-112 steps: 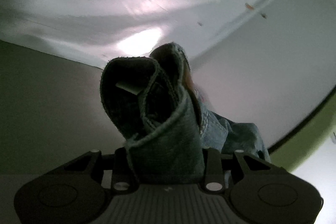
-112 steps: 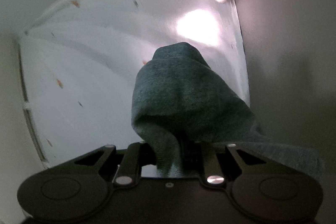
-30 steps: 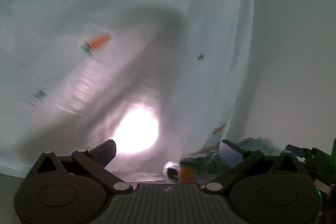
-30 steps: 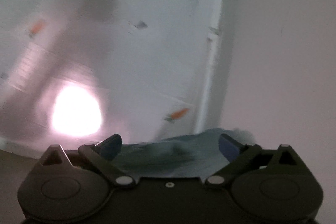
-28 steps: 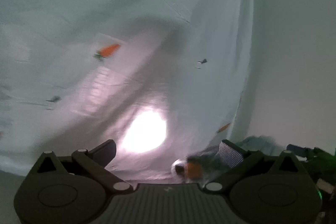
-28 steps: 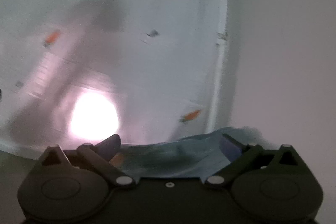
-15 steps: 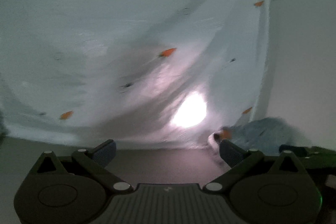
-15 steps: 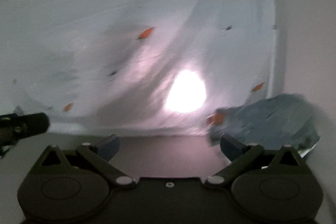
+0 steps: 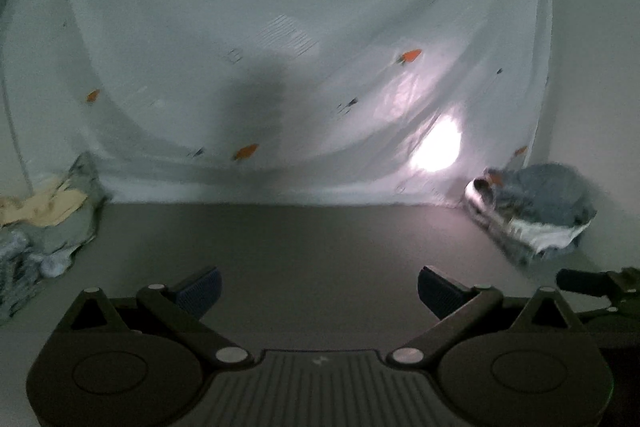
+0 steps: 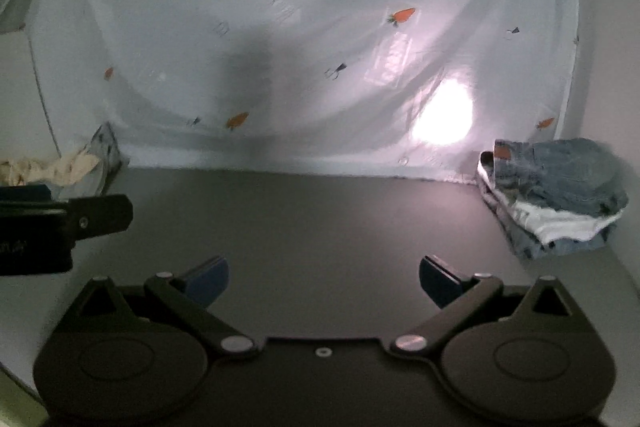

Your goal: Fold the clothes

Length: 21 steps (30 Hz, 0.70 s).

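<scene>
Left wrist view: the left gripper (image 9: 318, 289) has its jaws spread wide with nothing between them, above a bare stretch of the dark grey table (image 9: 312, 239). At about 2 o'clock from the gripper sits the folded stack of clothes (image 9: 532, 211) — a blue denim piece on top, a white layer and a patterned one beneath — at the table's far right edge, just beside the hanging sheet (image 9: 304, 39). That sheet is pale, printed with small orange carrots, and carries a bright glare spot near the stack. At 9 to 10 o'clock lies the unfolded heap (image 9: 48, 223), cream and grey-blue cloth crumpled together at the left edge. At 3 o'clock a dark part of the other gripper pokes in; its detail is too dim to read.

Right wrist view: the right gripper (image 10: 323, 279) is likewise released, blue pads (image 10: 210, 277) well apart and holding nothing over the table. The folded stack is at 2 o'clock, denim uppermost, clear of both fingers. The cream heap shows at 10 o'clock, and part of the left gripper's black body enters at 9 o'clock.
</scene>
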Available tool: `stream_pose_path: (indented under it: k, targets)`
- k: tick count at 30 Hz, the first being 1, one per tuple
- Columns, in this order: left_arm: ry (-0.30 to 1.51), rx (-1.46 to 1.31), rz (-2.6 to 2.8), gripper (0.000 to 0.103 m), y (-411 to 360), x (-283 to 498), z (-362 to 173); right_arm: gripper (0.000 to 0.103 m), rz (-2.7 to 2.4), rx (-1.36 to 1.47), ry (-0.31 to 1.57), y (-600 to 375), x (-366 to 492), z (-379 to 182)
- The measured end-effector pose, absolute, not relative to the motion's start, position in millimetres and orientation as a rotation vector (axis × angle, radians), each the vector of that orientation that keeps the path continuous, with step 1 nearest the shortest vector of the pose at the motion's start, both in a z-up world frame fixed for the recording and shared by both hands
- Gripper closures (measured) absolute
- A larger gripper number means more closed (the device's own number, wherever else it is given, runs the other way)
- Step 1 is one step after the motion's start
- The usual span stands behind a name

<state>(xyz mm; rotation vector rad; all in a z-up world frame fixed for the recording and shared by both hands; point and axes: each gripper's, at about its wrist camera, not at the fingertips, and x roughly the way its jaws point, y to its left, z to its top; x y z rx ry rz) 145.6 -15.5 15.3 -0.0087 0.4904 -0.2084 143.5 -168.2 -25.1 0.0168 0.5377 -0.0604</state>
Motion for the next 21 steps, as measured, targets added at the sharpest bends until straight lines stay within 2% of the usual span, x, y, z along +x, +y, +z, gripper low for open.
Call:
stream_pose_path:
  k: [9,21]
  targets:
    - [0.567,-0.006,-0.199,0.000,37.5,98.4,0.8,0.000,-0.091,0.044,0.606,-114.9,84.9,-32.2]
    - [0.580,-0.012,-0.198,0.000,73.0,45.3,-5.3,0.000,-0.092,0.018,0.600,-80.4,35.3,-27.9]
